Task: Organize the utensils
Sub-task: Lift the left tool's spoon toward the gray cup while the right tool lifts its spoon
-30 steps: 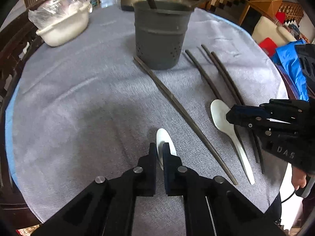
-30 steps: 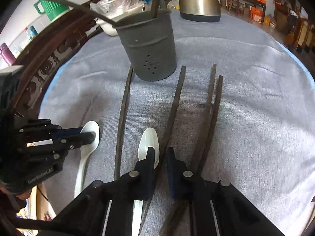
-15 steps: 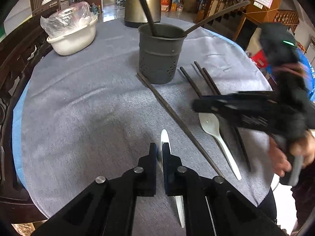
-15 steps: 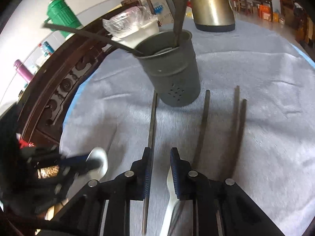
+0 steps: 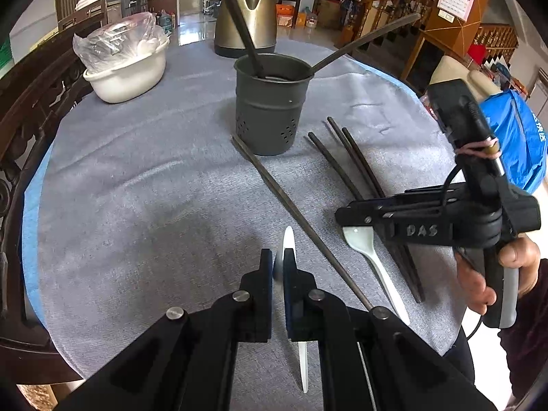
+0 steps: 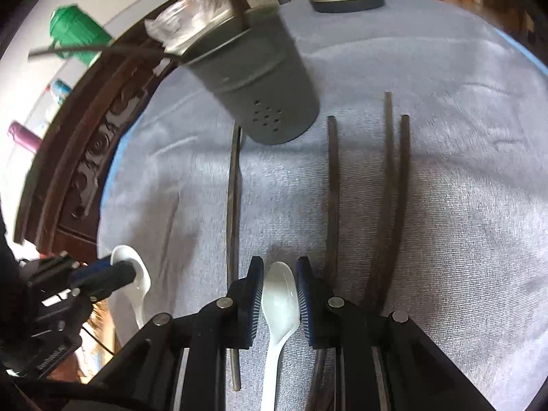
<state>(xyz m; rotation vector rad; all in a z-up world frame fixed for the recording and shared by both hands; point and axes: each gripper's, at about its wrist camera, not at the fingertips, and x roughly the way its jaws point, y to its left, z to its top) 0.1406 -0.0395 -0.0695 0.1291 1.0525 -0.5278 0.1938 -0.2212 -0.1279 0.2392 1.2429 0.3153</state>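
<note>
Since the earlier frames the left gripper (image 5: pixel 279 267) has been raised off the cloth (image 5: pixel 137 205), a white spoon (image 5: pixel 287 239) clamped on edge between its jaws; the right gripper (image 6: pixel 280 286) has been brought back over the second spoon (image 6: pixel 279 294), jaws apart on either side of the bowl, contact not clear. The held spoon's long axis runs near-to-far, bowl far, handle hanging back under the gripper. The second spoon lies flat on the cloth at right, bowl far, handle near. Two spoons are counted. Four chopsticks (image 6: pixel 332 188) lie on the cloth, all near-to-far; two more sticks (image 5: pixel 239 24) stand in the grey holder (image 5: pixel 270 106) at far centre. One kettle (image 5: pixel 248 10) and one white basin (image 5: pixel 126 75) are seen beyond.
</note>
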